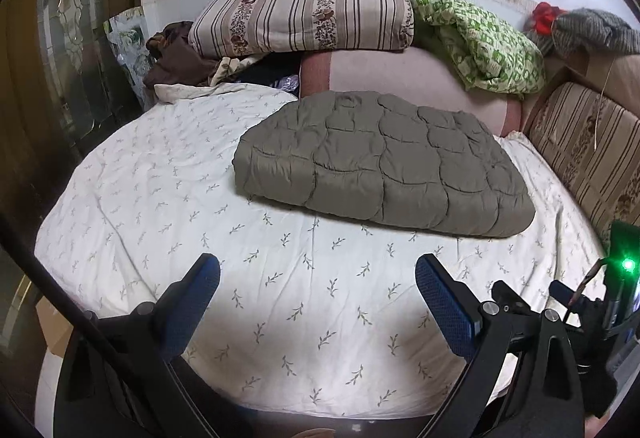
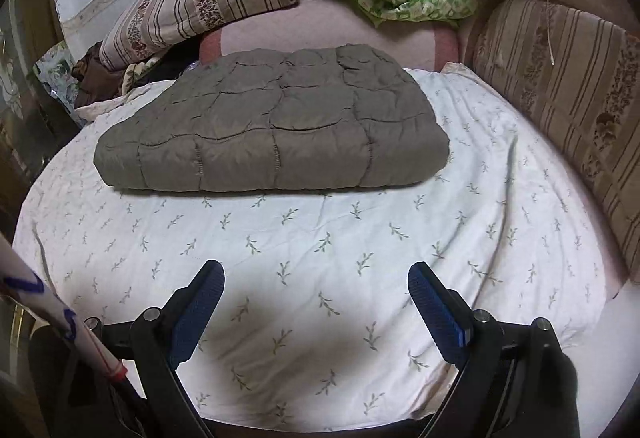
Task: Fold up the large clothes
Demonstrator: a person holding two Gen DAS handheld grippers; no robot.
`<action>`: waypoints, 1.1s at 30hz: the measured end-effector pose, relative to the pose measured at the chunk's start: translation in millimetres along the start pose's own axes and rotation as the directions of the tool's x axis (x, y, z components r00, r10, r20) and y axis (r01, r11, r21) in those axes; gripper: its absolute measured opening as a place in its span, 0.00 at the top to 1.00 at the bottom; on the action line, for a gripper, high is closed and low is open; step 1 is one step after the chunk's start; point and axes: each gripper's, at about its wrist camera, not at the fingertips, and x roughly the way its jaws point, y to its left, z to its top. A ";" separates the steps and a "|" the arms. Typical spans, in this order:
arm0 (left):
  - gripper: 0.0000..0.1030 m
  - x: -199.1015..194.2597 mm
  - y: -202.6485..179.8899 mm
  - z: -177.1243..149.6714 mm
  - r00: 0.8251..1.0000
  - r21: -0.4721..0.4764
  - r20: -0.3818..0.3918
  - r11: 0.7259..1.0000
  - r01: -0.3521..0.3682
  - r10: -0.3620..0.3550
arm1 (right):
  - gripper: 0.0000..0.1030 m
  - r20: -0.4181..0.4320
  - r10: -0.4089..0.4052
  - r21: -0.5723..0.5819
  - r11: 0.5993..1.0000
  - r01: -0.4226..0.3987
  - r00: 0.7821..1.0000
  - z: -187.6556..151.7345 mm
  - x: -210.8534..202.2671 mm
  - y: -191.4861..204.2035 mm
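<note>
A grey-olive quilted padded garment lies folded into a thick flat rectangle on the white leaf-print bed sheet. It also shows in the right wrist view, on the sheet. My left gripper is open and empty, hovering over bare sheet in front of the garment. My right gripper is open and empty too, well short of the garment's near edge. Part of the right gripper's body with a green light shows at the right of the left wrist view.
A striped floral quilt roll, a green patterned blanket and a pink folded blanket lie behind the garment. Brown clothes sit at back left. A striped cushion lines the right side. A wardrobe stands left.
</note>
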 end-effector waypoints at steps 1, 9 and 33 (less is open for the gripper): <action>0.05 0.4 0.1 -0.2 1.000 0.002 -0.001 1.000 -0.001 0.001 | 0.07 -0.002 -0.003 0.002 1.000 0.003 1.000 -0.2 0.3 -1.3; 0.05 7.3 4.7 -1.8 1.000 0.004 -0.021 1.000 0.001 -0.001 | 0.07 -0.021 -0.037 -0.005 0.999 0.037 0.999 -4.6 3.3 5.7; 0.05 26.6 11.7 -6.8 0.997 -0.008 -0.073 1.000 0.011 -0.012 | 0.07 -0.050 -0.066 -0.061 0.996 0.063 0.997 -8.2 11.2 24.6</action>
